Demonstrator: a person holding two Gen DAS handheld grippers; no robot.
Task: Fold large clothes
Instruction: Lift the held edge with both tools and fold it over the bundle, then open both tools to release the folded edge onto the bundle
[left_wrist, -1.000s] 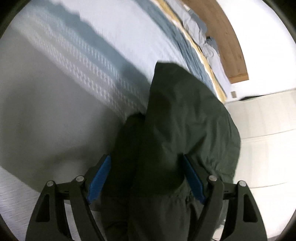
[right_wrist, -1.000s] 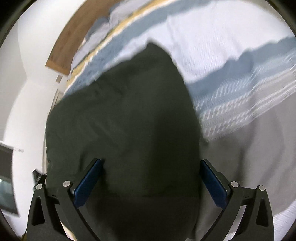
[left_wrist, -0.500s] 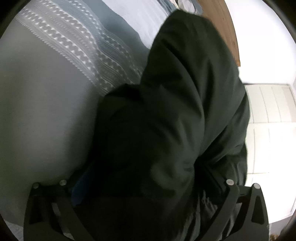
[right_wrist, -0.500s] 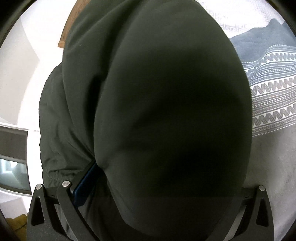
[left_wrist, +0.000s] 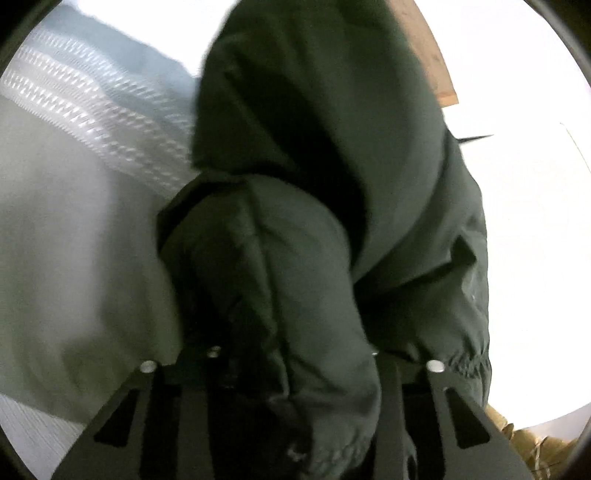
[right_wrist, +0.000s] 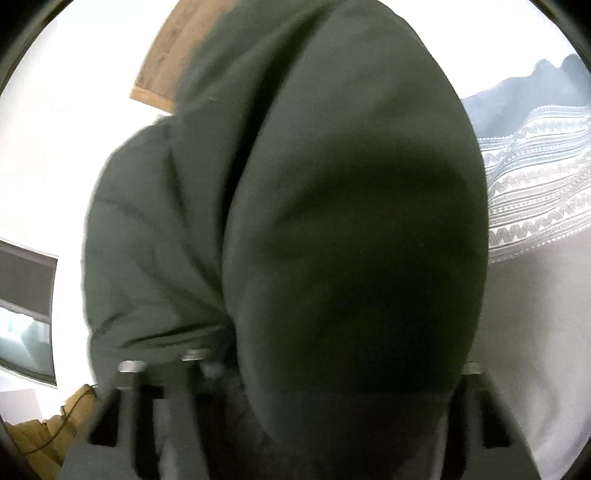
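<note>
A dark green jacket (left_wrist: 325, 192) fills most of the left wrist view, bunched and lifted over the bed. My left gripper (left_wrist: 291, 354) has its jaws close together with a thick fold of the jacket between them; the pads are hidden by cloth. In the right wrist view the same jacket (right_wrist: 351, 240) bulges over the camera. My right gripper (right_wrist: 332, 365) is draped by it; the fingertips are hidden, so its closure is unclear.
A bedspread with blue and white patterned bands (left_wrist: 96, 110) and a grey part (left_wrist: 55, 258) lies below; it also shows at right (right_wrist: 535, 192). A wooden headboard (right_wrist: 166, 70), white walls, a window (right_wrist: 26, 314) and a tan garment (right_wrist: 33, 443) are around.
Both grippers have risen with the jacket, which now covers more of each view. The left jaws have closed in from wide open. The blue pads are now hidden.
</note>
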